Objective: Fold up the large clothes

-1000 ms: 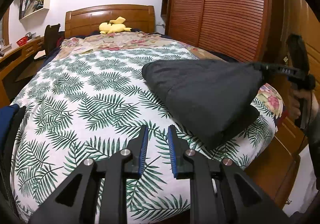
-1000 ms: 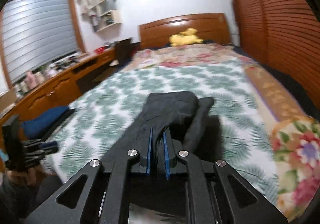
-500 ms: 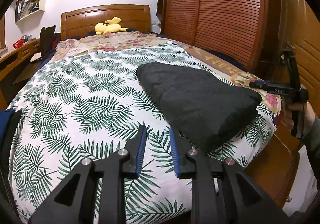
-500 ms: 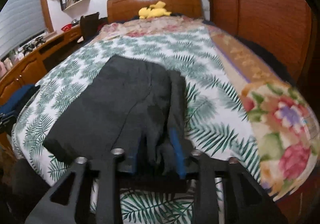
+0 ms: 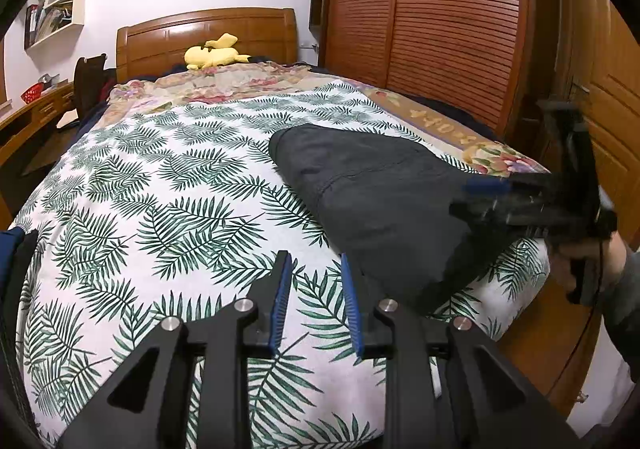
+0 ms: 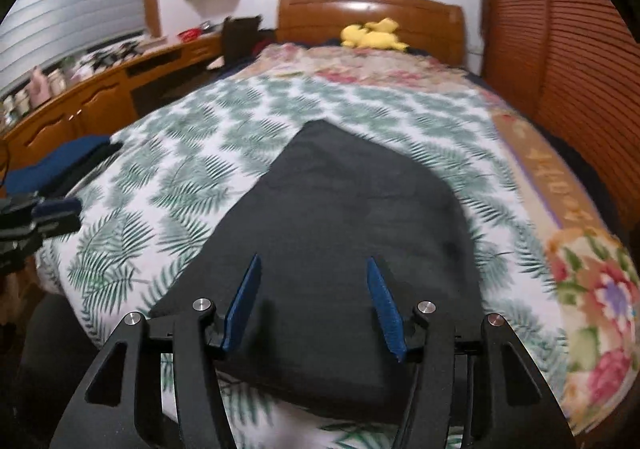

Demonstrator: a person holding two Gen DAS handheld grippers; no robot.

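Dark folded garment [image 6: 344,249] lying flat on the leaf-print bedspread [image 5: 160,209].

Low centre of the left wrist view, the left gripper [image 5: 316,301] hovers over bare bedspread, blue pads a little apart, holding nothing; the garment sits right of centre there. In the right wrist view, the right gripper [image 6: 314,303] is spread wide above the garment's near edge, with a yellow plush toy [image 6: 372,35] at the headboard, upper right.

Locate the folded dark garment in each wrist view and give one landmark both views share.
Left wrist view: the folded dark garment lies right of centre on the leaf-print bedspread, near the bed's right edge.
Right wrist view: it fills the centre and lower middle, just beyond the open jaws.
Shared landmark: the yellow plush toy at the headboard.
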